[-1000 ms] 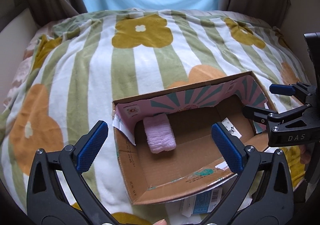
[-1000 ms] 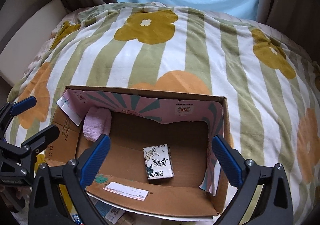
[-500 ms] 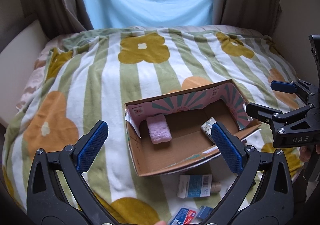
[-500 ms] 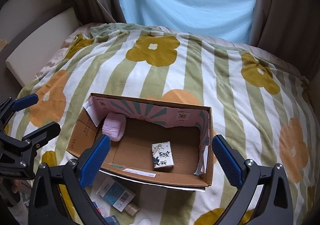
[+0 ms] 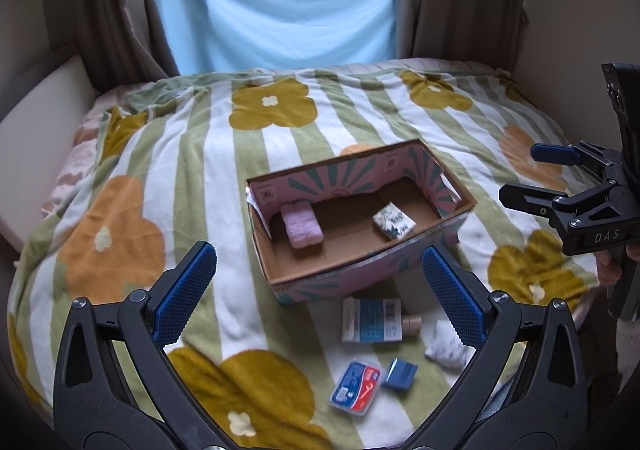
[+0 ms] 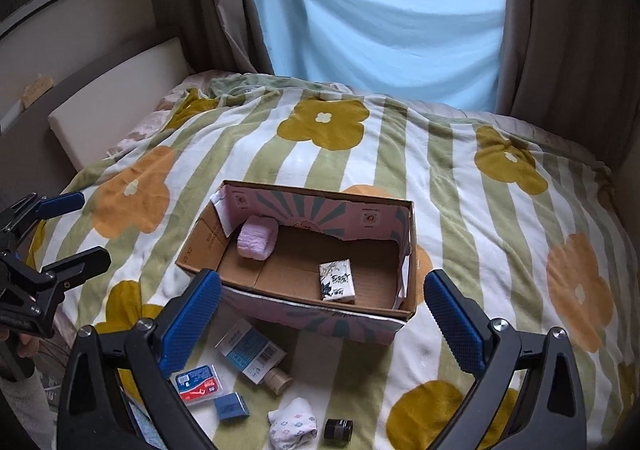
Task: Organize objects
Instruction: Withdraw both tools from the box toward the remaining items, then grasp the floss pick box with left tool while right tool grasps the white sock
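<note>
An open cardboard box (image 5: pixel 340 274) (image 6: pixel 320 324) lies on the bed, holding a pink folded cloth (image 5: pixel 301 226) (image 6: pixel 257 237) and a small printed tissue pack (image 5: pixel 394 226) (image 6: pixel 337 281). On the blanket in front of it lie a blue-labelled tube (image 5: pixel 372 320) (image 6: pixel 252 354), a red-and-blue card case (image 5: pixel 355 386) (image 6: pixel 197 383), a small blue block (image 5: pixel 400 373) (image 6: pixel 231 406), a rolled patterned cloth (image 5: pixel 446 346) (image 6: pixel 294 426) and a small dark jar (image 6: pixel 338 429). My left gripper (image 5: pixel 320 290) and right gripper (image 6: pixel 320 320) are both open and empty, above and nearer than the box.
A striped flowered blanket (image 5: pixel 160 177) (image 6: pixel 500 234) covers the bed. A white cushion (image 6: pixel 116 105) lies along the left wall. Blue cloth (image 6: pixel 380 29) and brown curtains hang at the window behind. Each gripper shows at the other view's edge.
Both grippers have pulled back and up from the box. The box looks smaller now, and the loose items in front of it have come into view.
</note>
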`<move>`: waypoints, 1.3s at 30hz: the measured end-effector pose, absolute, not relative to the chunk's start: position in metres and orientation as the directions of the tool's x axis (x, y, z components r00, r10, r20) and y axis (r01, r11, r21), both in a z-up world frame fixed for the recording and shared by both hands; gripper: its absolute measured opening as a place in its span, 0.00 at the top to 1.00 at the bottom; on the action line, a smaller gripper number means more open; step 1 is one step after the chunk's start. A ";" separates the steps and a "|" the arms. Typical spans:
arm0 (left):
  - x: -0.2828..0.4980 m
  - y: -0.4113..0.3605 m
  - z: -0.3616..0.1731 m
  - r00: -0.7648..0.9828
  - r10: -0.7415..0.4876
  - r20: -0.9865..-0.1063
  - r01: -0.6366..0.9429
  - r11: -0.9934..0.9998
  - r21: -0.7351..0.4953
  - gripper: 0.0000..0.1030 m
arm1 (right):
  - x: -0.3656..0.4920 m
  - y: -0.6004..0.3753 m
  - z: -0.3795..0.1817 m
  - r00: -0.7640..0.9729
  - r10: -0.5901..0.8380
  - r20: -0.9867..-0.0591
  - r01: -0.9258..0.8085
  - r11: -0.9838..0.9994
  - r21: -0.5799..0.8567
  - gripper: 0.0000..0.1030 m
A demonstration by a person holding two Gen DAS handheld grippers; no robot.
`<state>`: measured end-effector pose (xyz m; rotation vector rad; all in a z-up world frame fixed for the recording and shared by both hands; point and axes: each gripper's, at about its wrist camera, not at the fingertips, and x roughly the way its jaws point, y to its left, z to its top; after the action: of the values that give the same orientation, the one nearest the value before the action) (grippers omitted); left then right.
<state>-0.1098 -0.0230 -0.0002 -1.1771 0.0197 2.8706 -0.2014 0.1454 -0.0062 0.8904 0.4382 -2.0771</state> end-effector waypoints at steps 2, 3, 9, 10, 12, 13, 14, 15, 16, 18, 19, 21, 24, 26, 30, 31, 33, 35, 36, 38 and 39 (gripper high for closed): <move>-0.099 -0.019 -0.011 -0.702 0.043 -0.711 -0.060 -0.998 0.000 0.00 | -0.190 0.150 -0.018 -0.397 -0.547 -0.737 0.820 -0.572 -0.017 0.02; -0.094 -0.017 -0.017 -0.695 0.051 -0.718 -0.072 -0.997 0.000 0.00 | -0.185 0.153 -0.025 -0.378 -0.548 -0.746 0.835 -0.551 -0.019 0.02; -0.071 -0.001 -0.065 -0.630 0.072 -0.773 -0.149 -0.988 0.030 0.00 | -0.162 0.166 -0.072 -0.296 -0.527 -0.797 0.889 -0.457 -0.028 0.02; -0.068 0.001 -0.074 -0.615 0.075 -0.785 -0.160 -0.987 0.031 0.00 | -0.158 0.167 -0.082 -0.281 -0.518 -0.808 0.900 -0.435 -0.033 0.02; -0.064 0.004 -0.093 -0.584 0.079 -0.808 -0.183 -0.982 0.037 0.00 | -0.154 0.170 -0.097 -0.260 -0.498 -0.827 0.912 -0.408 -0.041 0.02; -0.062 0.006 -0.103 -0.567 0.078 -0.820 -0.196 -0.980 0.042 0.00 | -0.151 0.170 -0.106 -0.251 -0.481 -0.840 0.918 -0.393 -0.050 0.02; -0.060 0.009 -0.113 -0.548 0.077 -0.833 -0.211 -0.976 0.048 0.00 | -0.148 0.170 -0.116 -0.243 -0.465 -0.851 0.925 -0.377 -0.058 0.02; -0.059 0.011 -0.122 -0.532 0.075 -0.843 -0.224 -0.973 0.055 0.01 | -0.147 0.170 -0.122 -0.241 -0.456 -0.857 0.927 -0.369 -0.064 0.02; -0.057 0.014 -0.132 -0.514 0.072 -0.854 -0.240 -0.969 0.063 0.02 | -0.144 0.171 -0.130 -0.238 -0.441 -0.865 0.931 -0.358 -0.074 0.02; -0.054 0.019 -0.150 -0.482 0.069 -0.874 -0.269 -0.960 0.072 0.03 | -0.143 0.170 -0.141 -0.227 -0.418 -0.880 0.937 -0.339 -0.081 0.02; -0.054 0.021 -0.158 -0.465 0.071 -0.883 -0.281 -0.957 0.071 0.04 | -0.142 0.170 -0.148 -0.222 -0.407 -0.886 0.941 -0.329 -0.085 0.02; -0.054 0.022 -0.171 -0.438 0.070 -0.896 -0.295 -0.953 0.069 0.05 | -0.141 0.168 -0.159 -0.208 -0.391 -0.897 0.948 -0.307 -0.086 0.02; -0.056 0.023 -0.189 -0.401 0.064 -0.914 -0.308 -0.949 0.069 0.11 | -0.137 0.165 -0.170 -0.202 -0.367 -0.908 0.958 -0.269 -0.104 0.02; -0.057 0.022 -0.199 -0.380 0.063 -0.923 -0.310 -0.949 0.063 0.11 | -0.135 0.162 -0.178 -0.202 -0.347 -0.916 0.963 -0.241 -0.121 0.02; -0.059 0.024 -0.214 -0.351 0.057 -0.935 -0.323 -0.944 0.063 0.12 | -0.130 0.156 -0.195 -0.199 -0.298 -0.933 0.971 -0.191 -0.146 0.02; -0.059 0.024 -0.217 -0.345 0.056 -0.937 -0.326 -0.943 0.064 0.13 | -0.130 0.155 -0.199 -0.196 -0.287 -0.938 0.972 -0.185 -0.147 0.02; -0.061 0.024 -0.221 -0.334 0.058 -0.941 -0.327 -0.943 0.059 0.15 | -0.130 0.153 -0.206 -0.200 -0.268 -0.943 0.972 -0.176 -0.156 0.02; -0.064 0.023 -0.226 -0.321 0.058 -0.945 -0.326 -0.944 0.053 0.20 | -0.130 0.151 -0.212 -0.203 -0.252 -0.946 0.972 -0.166 -0.164 0.02; -0.064 0.022 -0.228 -0.315 0.056 -0.947 -0.326 -0.944 0.052 0.23 | -0.130 0.150 -0.214 -0.208 -0.245 -0.947 0.972 -0.160 -0.172 0.02; -0.066 0.021 -0.232 -0.305 0.054 -0.951 -0.327 -0.944 0.051 0.24 | -0.129 0.148 -0.218 -0.207 -0.237 -0.949 0.973 -0.147 -0.176 0.03; -0.066 0.021 -0.234 -0.301 0.052 -0.952 -0.329 -0.943 0.052 0.24 | -0.129 0.147 -0.220 -0.204 -0.232 -0.951 0.975 -0.138 -0.176 0.05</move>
<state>-0.0661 0.0212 -0.2339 -1.6924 0.3488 2.3319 -0.1286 0.1474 -0.2197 1.0064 1.0999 -1.5436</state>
